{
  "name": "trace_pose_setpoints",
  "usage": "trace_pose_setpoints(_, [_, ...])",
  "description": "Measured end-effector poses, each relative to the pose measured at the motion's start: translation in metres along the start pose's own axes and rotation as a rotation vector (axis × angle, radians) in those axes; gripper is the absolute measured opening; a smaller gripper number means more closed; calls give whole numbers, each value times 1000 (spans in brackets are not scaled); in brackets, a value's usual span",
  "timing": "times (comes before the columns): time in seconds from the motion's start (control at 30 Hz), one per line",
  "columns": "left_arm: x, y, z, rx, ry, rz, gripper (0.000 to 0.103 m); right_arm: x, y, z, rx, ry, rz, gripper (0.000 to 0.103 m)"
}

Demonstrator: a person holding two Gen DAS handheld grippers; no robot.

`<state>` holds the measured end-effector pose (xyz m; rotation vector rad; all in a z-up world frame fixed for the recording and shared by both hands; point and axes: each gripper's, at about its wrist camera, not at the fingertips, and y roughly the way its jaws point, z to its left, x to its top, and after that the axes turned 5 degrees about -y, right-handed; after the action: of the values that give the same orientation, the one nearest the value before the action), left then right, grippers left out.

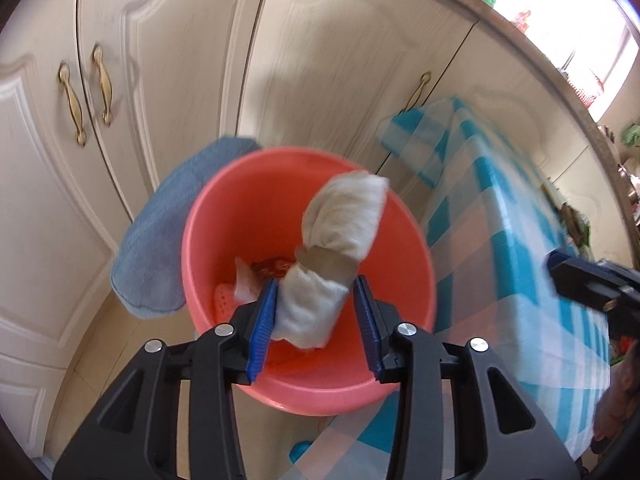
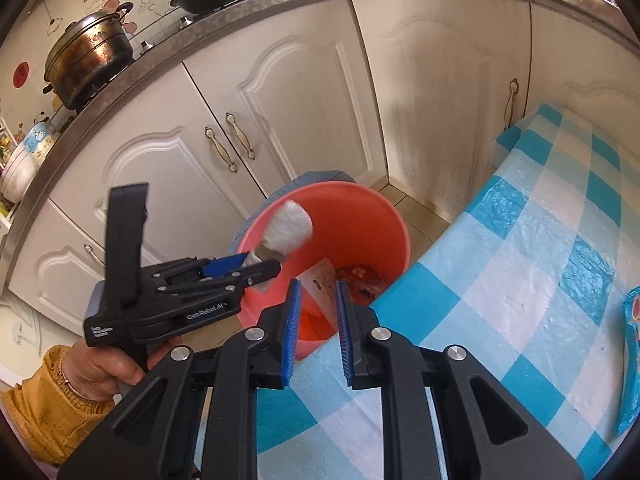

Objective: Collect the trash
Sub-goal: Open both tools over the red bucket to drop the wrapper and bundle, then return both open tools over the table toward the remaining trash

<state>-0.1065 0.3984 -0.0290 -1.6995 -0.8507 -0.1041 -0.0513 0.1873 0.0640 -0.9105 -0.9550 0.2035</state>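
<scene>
A white wad of paper with a brown band hangs over the red bucket, lying between the pads of my left gripper. It leans on the left pad, and a thin gap shows at the right pad. In the right wrist view the wad sticks up from the left gripper over the bucket. Wrappers and scraps lie at the bucket's bottom. My right gripper hovers over the table edge beside the bucket, shut with nothing between its pads.
A table with a blue-and-white checked cloth stands right of the bucket, with a blue packet at its right edge. A blue cloth-covered object sits behind the bucket against white cabinets. A pot stands on the counter.
</scene>
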Motion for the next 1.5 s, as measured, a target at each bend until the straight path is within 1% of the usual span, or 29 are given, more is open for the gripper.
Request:
trace_pose_setpoints(0.03, [-1, 4, 1, 5, -3, 12, 49, 0, -1, -2, 5, 8, -3, 22])
trace_pose_setpoints(0.07, [-2, 6, 2, 12, -7, 17, 58, -1, -2, -4, 11, 16, -3, 33])
trace_pose_setpoints(0.1, [-3, 8, 3, 23, -13, 20, 62, -2, -4, -6, 0, 24, -9, 39])
trace_pose_setpoints(0.13, [-3, 9, 3, 25, -16, 22, 66, -3, -6, -8, -18, 30, -15, 52])
trace_pose_setpoints(0.17, [-4, 10, 3, 26, -18, 25, 69, -4, -9, -9, -30, 37, -20, 57])
trace_pose_setpoints(0.2, [-4, 11, 3, 34, -20, 27, 72, -6, -11, -11, -36, 43, -23, 57])
trace_pose_setpoints(0.23, [-4, 12, 3, 46, -21, 28, 78, -8, -13, -12, -41, 49, -28, 58])
trace_pose_setpoints(0.3, [-5, 13, 5, 53, -24, 32, 79, -11, -16, -14, -52, 61, -36, 62])
trace_pose_setpoints(0.37, [-5, 11, 5, 54, -35, 37, 82, -14, -20, -16, -69, 67, -49, 67])
trace_pose_setpoints(0.43, [-5, 8, 5, 53, -44, 29, 83, -17, -22, -17, -81, 70, -56, 69])
trace_pose_setpoints(0.5, [-3, 2, 4, 43, -50, 14, 85, -19, -25, -19, -89, 78, -65, 71])
trace_pose_setpoints(0.53, [-3, -1, 3, 33, -56, 3, 85, -20, -26, -20, -90, 85, -68, 75])
trace_pose_setpoints(0.57, [-2, -5, 3, 7, -66, -13, 85, -21, -27, -21, -93, 93, -69, 79])
trace_pose_setpoints(0.6, [-1, -9, 2, -16, -76, -29, 85, -23, -29, -23, -97, 101, -75, 80])
trace_pose_setpoints(0.67, [1, -14, -4, -31, -76, -54, 86, -25, -31, -24, -104, 109, -84, 81])
trace_pose_setpoints(0.77, [4, -25, -15, -55, -46, -107, 89, -30, -37, -26, -118, 121, -100, 83])
trace_pose_setpoints(0.87, [7, -37, -28, -81, -25, -152, 90, -34, -45, -31, -135, 135, -118, 85])
trace_pose_setpoints(0.97, [11, -42, -37, -101, -12, -161, 90, -39, -55, -35, -156, 142, -145, 85])
trace_pose_setpoints(1.03, [12, -46, -48, -108, 11, -162, 90, -43, -62, -40, -165, 153, -160, 88])
trace_pose_setpoints(1.23, [14, -54, -75, -102, 58, -155, 90, -55, -84, -56, -193, 193, -202, 88])
trace_pose_setpoints(1.5, [12, -60, -114, -138, 124, -148, 90, -75, -110, -80, -226, 261, -241, 88])
